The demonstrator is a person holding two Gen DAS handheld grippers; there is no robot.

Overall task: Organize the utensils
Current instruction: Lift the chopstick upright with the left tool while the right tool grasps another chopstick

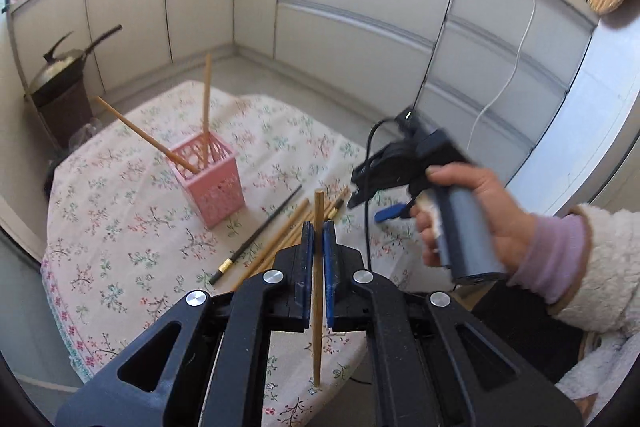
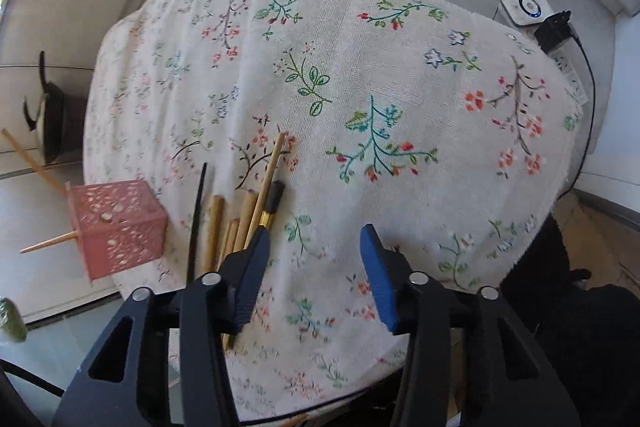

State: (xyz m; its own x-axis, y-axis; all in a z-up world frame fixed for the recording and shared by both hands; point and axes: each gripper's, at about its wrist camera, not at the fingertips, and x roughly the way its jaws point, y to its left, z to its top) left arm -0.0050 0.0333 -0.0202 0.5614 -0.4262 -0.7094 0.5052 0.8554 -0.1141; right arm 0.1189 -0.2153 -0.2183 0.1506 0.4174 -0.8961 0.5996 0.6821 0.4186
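Note:
My left gripper (image 1: 318,229) is shut on a wooden chopstick (image 1: 317,347), which stands upright between the blue pads above the table. A pink lattice holder (image 1: 208,183) stands on the floral cloth with two wooden chopsticks (image 1: 206,107) leaning in it. Several wooden and black chopsticks (image 1: 276,239) lie loose beside the holder. My right gripper (image 2: 316,239) hovers open over the cloth, just right of the loose chopsticks (image 2: 248,211), with nothing between its pads. The left wrist view shows that gripper (image 1: 370,209) held in a person's hand. The holder (image 2: 120,231) sits at the table's left edge.
The round table carries a floral cloth (image 2: 360,67). A lidded wok on a brown stand (image 1: 60,83) sits past the table's far left. A power strip with a white adapter (image 2: 528,7) and cables lies on the floor by the cabinets (image 1: 360,7).

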